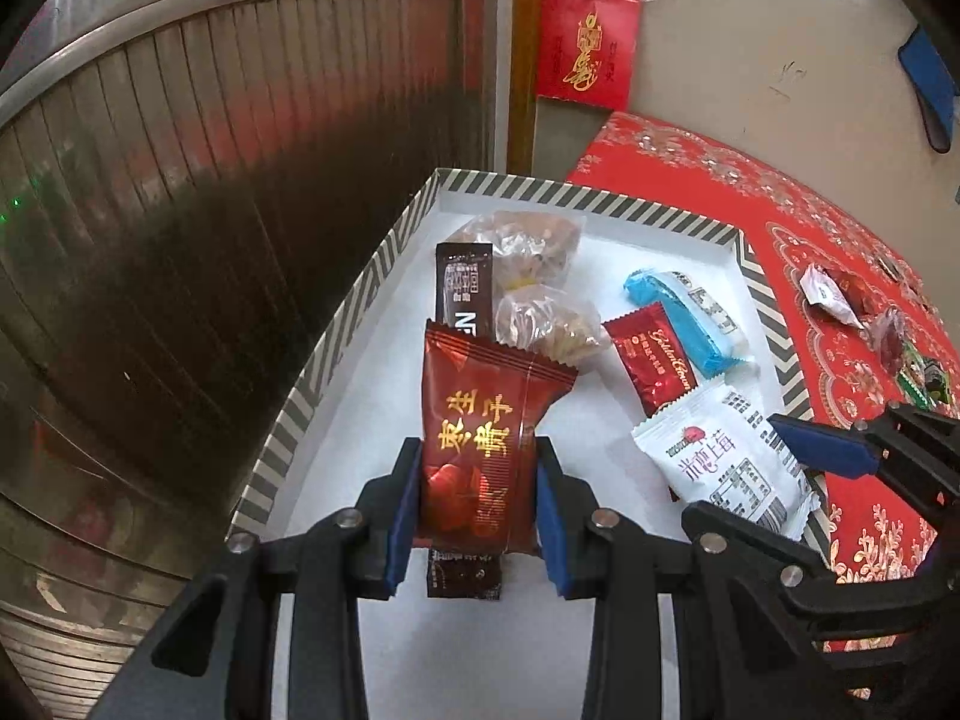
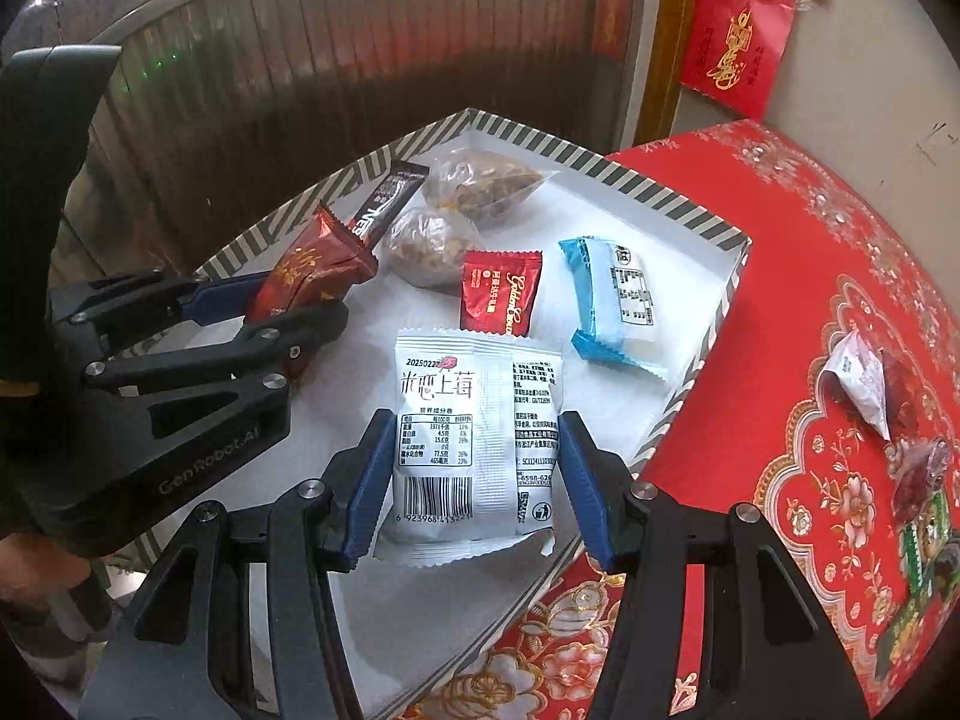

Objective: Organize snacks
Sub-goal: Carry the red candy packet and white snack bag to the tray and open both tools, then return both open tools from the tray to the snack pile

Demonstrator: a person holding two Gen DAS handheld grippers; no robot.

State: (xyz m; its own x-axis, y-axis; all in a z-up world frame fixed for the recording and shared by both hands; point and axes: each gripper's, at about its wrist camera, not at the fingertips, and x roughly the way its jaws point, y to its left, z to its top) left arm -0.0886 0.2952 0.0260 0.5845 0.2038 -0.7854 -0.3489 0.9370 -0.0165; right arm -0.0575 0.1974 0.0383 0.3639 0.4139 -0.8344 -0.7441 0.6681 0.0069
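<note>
Left gripper: blue pads clamped on the sides of a dark red packet with gold characters, held upright over the near left part of the box. A dark brown sachet lies behind and under it; whether the packet touches the box floor cannot be told.

Right gripper: pads pressed on both edges of a white packet, barcode side up, over the near right part of the box, close to the striped rim.

Box: white floor, black-and-white striped walls, sitting on the left end of a red patterned cloth. Inside, besides the 2 held packets:
- 2 clear bags of nuts, touching, at the far middle.
- 1 small red candy packet, just beyond the white packet.
- 1 blue-and-white packet toward the right wall.

On the cloth, well right of the box: a few loose wrapped snacks near the edge of view, too distorted to identify.

Red paper hangings on the wall behind. Corrugated metal shutter to the left.
</note>
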